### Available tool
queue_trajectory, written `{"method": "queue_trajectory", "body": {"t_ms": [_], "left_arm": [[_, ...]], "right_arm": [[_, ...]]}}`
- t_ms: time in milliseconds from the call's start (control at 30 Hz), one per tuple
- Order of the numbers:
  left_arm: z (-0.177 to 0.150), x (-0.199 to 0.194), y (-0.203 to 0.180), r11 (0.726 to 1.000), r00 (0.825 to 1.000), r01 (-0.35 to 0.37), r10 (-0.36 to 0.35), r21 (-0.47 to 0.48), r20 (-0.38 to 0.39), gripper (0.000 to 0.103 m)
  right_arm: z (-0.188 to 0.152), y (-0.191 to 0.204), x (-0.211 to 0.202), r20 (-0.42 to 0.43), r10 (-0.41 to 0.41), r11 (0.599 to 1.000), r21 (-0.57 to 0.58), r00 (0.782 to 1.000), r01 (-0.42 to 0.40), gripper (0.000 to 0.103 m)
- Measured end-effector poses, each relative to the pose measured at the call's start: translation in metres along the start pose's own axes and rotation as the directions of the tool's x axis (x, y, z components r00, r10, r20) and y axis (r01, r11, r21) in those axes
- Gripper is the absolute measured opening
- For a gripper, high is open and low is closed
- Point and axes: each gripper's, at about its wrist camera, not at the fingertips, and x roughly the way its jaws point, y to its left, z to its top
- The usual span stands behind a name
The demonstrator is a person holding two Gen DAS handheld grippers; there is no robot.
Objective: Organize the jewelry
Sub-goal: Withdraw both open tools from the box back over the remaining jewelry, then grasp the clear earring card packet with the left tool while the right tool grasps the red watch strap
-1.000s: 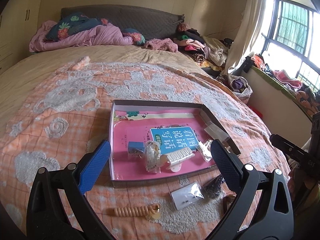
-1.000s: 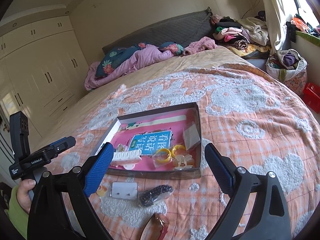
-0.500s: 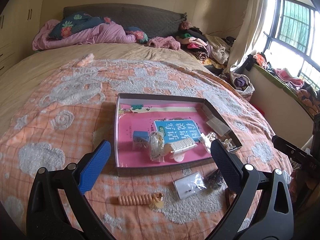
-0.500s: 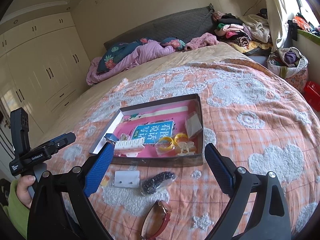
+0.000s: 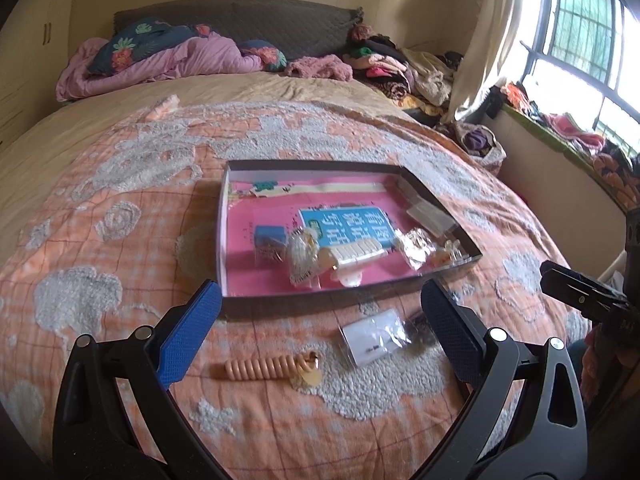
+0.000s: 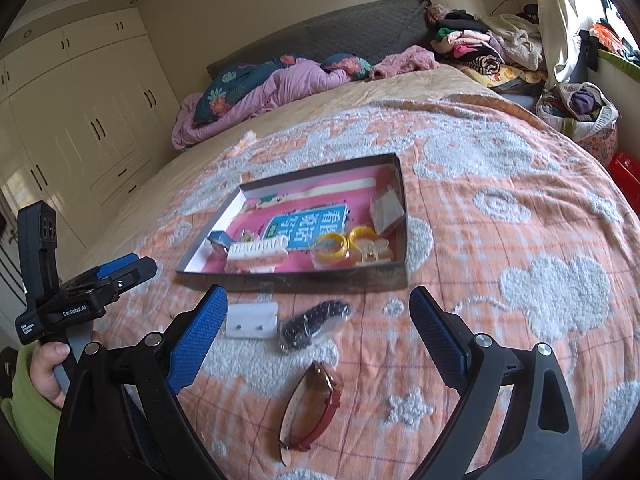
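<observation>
Jewelry box (image 6: 400, 216), shallow, dark-walled, pink-lined, sits on the bed's orange-and-white blanket (image 6: 520, 240). Inside: white comb clip (image 6: 256, 254), two yellow bangles (image 6: 346, 240), a clear claw clip (image 6: 370, 252), small blue box (image 5: 270, 238), bagged pieces (image 5: 304, 258). On the blanket outside the near wall: white earring card (image 6: 251, 319), bagged dark beads (image 6: 314, 322), red-strapped watch (image 6: 316, 404), peach spiral hair tie (image 5: 260, 368). Left gripper (image 5: 320, 332) spread wide, holding nothing, above the hair tie and earring card. Right gripper (image 6: 316, 338) also wide, empty, over the beads and watch. A hand (image 6: 48, 368) in a green sleeve grips the left gripper's handle
</observation>
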Motion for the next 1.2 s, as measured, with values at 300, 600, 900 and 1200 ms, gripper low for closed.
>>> {"method": "queue_trajectory", "body": {"t_ms": [300,600,900,1200], "left_arm": [[-0.018,0.008,-0.015,0.997,0.998,-0.011,0.015,0.078,-0.054,0.093],[-0.032,0.013,-0.025,0.992,0.996,-0.001,0.012,0.124,-0.091,0.093],[-0.046,0.022,-0.031,0.986,0.991,0.004,0.018,0.165,-0.134,0.093],[-0.056,0.033,-0.035,0.982,0.984,0.009,0.025,0.191,-0.174,0.093]], "right_arm": [[-0.011,0.002,-0.003,-0.02,-0.004,1.0,-0.004,1.0,0.003,0.092],[-0.023,0.007,0.0,-0.057,0.001,1.0,-0.014,0.998,-0.001,0.092],[-0.034,0.006,0.007,-0.102,-0.005,1.0,-0.007,0.995,0.005,0.092],[-0.05,0.009,0.018,-0.164,-0.026,1.0,-0.018,0.986,0.024,0.092]]}}
